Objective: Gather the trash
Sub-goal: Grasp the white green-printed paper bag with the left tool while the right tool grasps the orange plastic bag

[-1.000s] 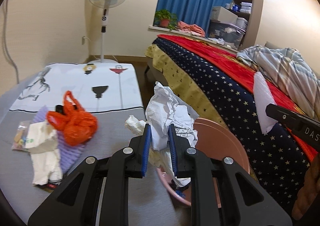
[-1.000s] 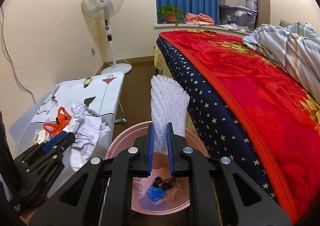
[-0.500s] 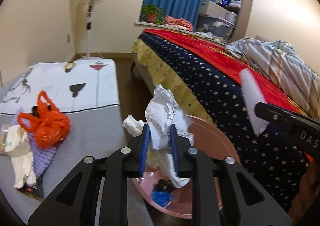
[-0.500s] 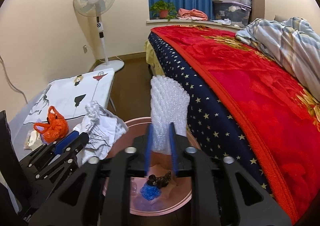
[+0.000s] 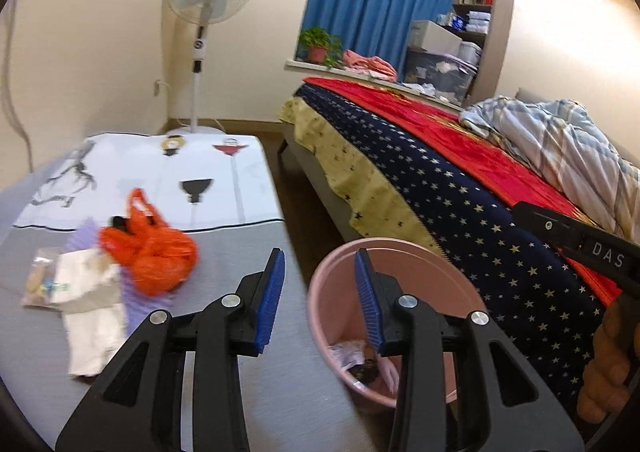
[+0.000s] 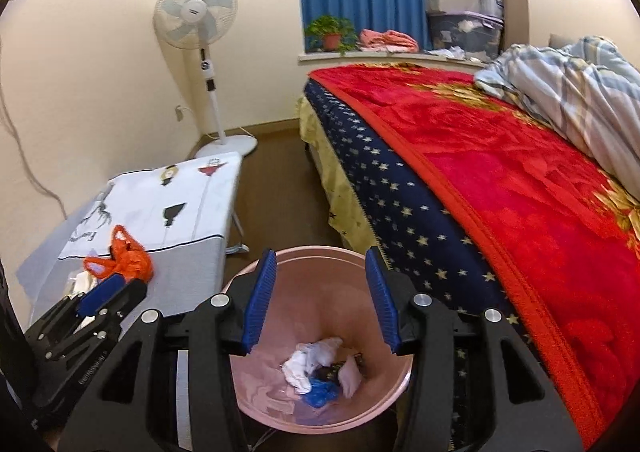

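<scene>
My left gripper [image 5: 319, 264] hangs over the table edge beside the pink bin [image 5: 340, 316]; its jaws are opening with nothing between them. Above the pink bin [image 6: 320, 292] my right gripper [image 6: 321, 264] is also opening, and it too is empty. Inside the bin lie crumpled white paper [image 6: 308, 364], a blue scrap [image 6: 320, 392] and a pale wad [image 6: 350, 372]. On the grey table [image 5: 248, 252] sit an orange plastic bag [image 5: 152, 256], a white wrapper [image 5: 88, 304], a purple ridged sheet [image 5: 130, 292] and a small clear packet [image 5: 38, 280].
A bed with a starred navy and red blanket [image 6: 500, 180] runs along the right, close against the bin. A standing fan [image 5: 204, 4] is at the far wall behind the table. A strip of brown floor [image 6: 280, 188] separates table and bed. A person's hand [image 5: 612, 352] holds the right gripper.
Both grippers have opened. The crumpled paper left the left jaws and the bubble wrap left the right jaws; both now lie in the bin. The left gripper shifted back toward the table.
</scene>
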The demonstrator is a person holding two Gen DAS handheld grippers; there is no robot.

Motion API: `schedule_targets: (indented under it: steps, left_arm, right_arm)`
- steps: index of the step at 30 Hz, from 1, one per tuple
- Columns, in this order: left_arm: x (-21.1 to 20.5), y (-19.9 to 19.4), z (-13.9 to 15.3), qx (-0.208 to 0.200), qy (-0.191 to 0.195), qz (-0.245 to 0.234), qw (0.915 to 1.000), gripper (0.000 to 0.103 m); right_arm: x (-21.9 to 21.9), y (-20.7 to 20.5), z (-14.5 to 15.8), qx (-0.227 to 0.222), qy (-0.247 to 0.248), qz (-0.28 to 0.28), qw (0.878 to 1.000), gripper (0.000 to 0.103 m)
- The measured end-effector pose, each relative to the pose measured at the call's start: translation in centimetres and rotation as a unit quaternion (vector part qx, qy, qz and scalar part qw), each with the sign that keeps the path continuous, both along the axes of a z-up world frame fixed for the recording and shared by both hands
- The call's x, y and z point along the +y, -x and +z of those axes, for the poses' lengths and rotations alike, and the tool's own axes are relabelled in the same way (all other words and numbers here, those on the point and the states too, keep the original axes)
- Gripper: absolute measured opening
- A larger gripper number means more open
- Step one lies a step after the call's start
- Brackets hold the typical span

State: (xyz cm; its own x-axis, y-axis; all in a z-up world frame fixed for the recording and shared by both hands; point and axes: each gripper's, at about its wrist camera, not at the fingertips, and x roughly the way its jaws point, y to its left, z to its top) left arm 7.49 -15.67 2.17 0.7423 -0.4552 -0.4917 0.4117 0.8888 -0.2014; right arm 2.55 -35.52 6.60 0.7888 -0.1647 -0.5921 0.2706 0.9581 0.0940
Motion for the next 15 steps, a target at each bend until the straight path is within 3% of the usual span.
schedule_targets:
  steps: [6, 15]
  left_arm:
    - [5.4, -0.1, -0.1, 0.004, 0.002, 0.063, 0.998, 0.036]
    - [12.2, -1.2, -1.2, 0.012, 0.013, 0.154, 0.9879, 0.034]
  right_arm:
    - [3.6, -0.7, 0.5, -0.028, -0.001, 0.047, 0.998, 0.04]
    - [10.5, -3.9, -1.3, -0.043, -0.031, 0.127, 0.99, 0.035]
